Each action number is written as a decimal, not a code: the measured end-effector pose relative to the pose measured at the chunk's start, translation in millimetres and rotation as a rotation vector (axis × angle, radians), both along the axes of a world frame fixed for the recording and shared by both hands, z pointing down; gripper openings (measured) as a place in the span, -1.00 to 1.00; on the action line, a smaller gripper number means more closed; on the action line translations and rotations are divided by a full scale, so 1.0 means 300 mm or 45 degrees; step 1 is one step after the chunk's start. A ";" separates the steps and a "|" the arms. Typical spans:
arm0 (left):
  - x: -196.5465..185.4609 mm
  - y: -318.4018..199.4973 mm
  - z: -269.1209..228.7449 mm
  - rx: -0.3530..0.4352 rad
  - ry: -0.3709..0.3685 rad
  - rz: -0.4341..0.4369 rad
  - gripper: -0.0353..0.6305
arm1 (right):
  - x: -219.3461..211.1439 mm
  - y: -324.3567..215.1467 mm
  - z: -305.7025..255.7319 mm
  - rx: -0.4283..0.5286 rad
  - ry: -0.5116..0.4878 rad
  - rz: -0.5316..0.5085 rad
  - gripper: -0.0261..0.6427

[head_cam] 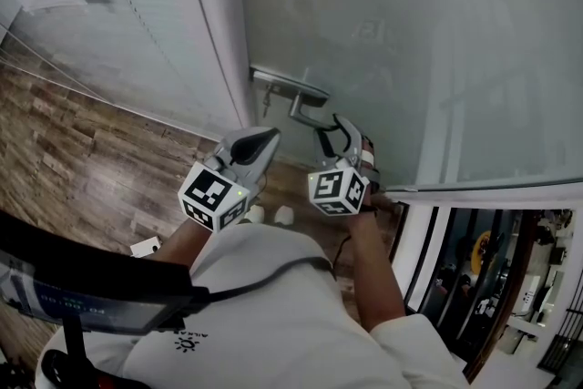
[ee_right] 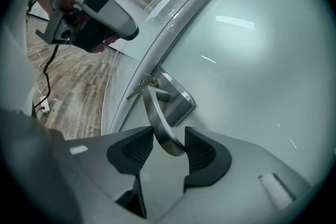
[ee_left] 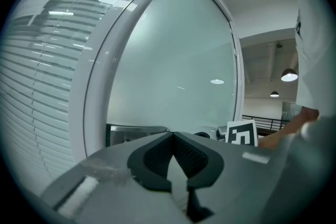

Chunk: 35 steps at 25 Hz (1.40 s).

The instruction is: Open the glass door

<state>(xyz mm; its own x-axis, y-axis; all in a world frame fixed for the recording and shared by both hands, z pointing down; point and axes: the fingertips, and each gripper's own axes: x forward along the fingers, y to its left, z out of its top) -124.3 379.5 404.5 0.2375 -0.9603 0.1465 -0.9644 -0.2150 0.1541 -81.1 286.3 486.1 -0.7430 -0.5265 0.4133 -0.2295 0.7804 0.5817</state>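
The frosted glass door fills the upper right of the head view. On its left edge sits a metal lock plate with a curved lever handle. My right gripper is shut on the end of this handle, and in the right gripper view both pads of the right gripper touch the lever. A key hangs from the lock. My left gripper hovers just left of the handle, shut on nothing, and the pads of the left gripper meet at their tips.
A white door frame and a window with blinds stand left of the door. Wooden floor lies below, with a small white box on it. A dark bar crosses the lower left. Beyond the door's right edge, railings show.
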 end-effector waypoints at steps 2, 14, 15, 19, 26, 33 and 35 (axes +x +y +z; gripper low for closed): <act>0.003 0.004 -0.004 0.010 -0.006 0.000 -0.88 | 0.000 -0.001 0.013 -0.059 -0.041 0.013 -0.35; -0.019 0.010 0.010 -0.007 -0.003 0.013 -0.88 | -0.036 -0.012 0.063 -0.334 -0.226 0.018 -0.34; -0.016 0.010 0.012 -0.006 -0.003 0.015 -0.88 | -0.035 -0.011 0.064 -0.329 -0.226 0.017 -0.34; -0.009 0.011 0.013 -0.002 -0.003 0.021 -0.88 | -0.030 -0.011 0.070 -0.325 -0.222 0.007 -0.34; -0.025 0.016 0.007 0.006 -0.017 0.038 -0.88 | -0.037 -0.028 0.071 -0.319 -0.207 0.014 -0.34; -0.060 0.038 -0.002 0.022 -0.008 0.047 -0.88 | -0.040 -0.047 0.064 -0.260 -0.160 0.019 -0.34; -0.076 0.046 -0.009 0.031 -0.005 0.049 -0.88 | -0.040 -0.054 0.046 -0.211 -0.132 0.027 -0.33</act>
